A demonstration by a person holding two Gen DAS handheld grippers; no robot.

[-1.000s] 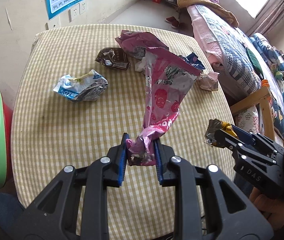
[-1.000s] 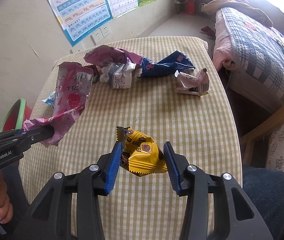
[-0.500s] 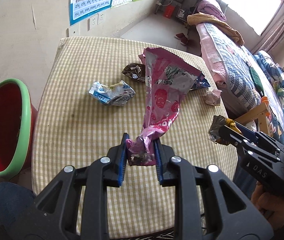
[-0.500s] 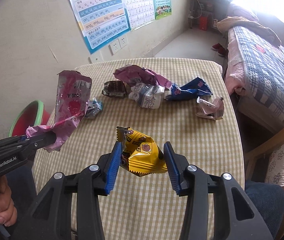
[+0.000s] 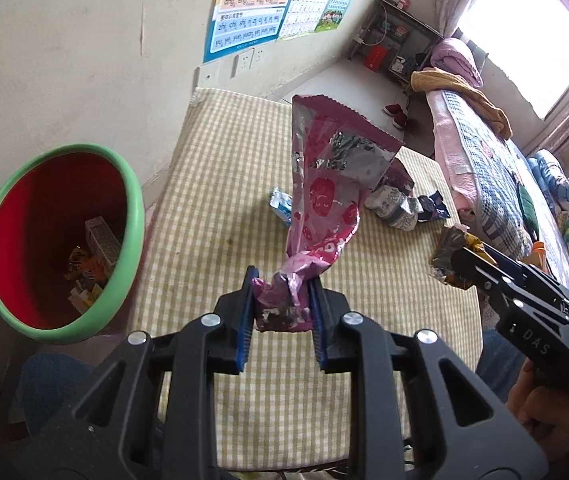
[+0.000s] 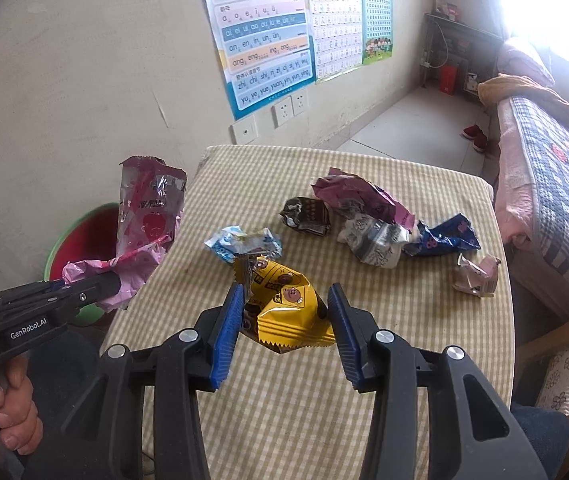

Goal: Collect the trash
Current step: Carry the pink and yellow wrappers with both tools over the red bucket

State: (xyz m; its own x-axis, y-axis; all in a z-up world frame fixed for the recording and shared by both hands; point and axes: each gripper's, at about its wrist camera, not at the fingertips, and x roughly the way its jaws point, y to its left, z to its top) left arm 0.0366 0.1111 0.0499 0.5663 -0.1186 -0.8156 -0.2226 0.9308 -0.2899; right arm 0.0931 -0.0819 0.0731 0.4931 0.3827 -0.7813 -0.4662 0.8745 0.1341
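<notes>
My left gripper point(image 5: 280, 284) is shut on the crumpled end of a long pink wrapper point(image 5: 324, 184), held upright above the table's left side; it also shows in the right wrist view point(image 6: 148, 216). My right gripper point(image 6: 284, 300) is shut on a yellow snack wrapper point(image 6: 288, 312), held above the checked tablecloth point(image 6: 284, 392); this wrapper also shows in the left wrist view point(image 5: 450, 254). A red bin with a green rim point(image 5: 132, 216) stands on the floor left of the table and holds some trash. Several wrappers lie on the table: light blue point(image 6: 244, 244), brown point(image 6: 306, 216), purple point(image 6: 360, 196), white point(image 6: 376, 242), dark blue point(image 6: 444, 238), pale pink point(image 6: 476, 274).
The wall with posters point(image 6: 268, 40) and sockets is behind the table. A bed with a plaid quilt point(image 6: 556, 168) stands to the right. A wooden chair point(image 6: 560, 344) is at the table's right front corner.
Both grippers have moved left and back from the table with their wrappers. The bin has come further into the left wrist view, and its inside now shows.
</notes>
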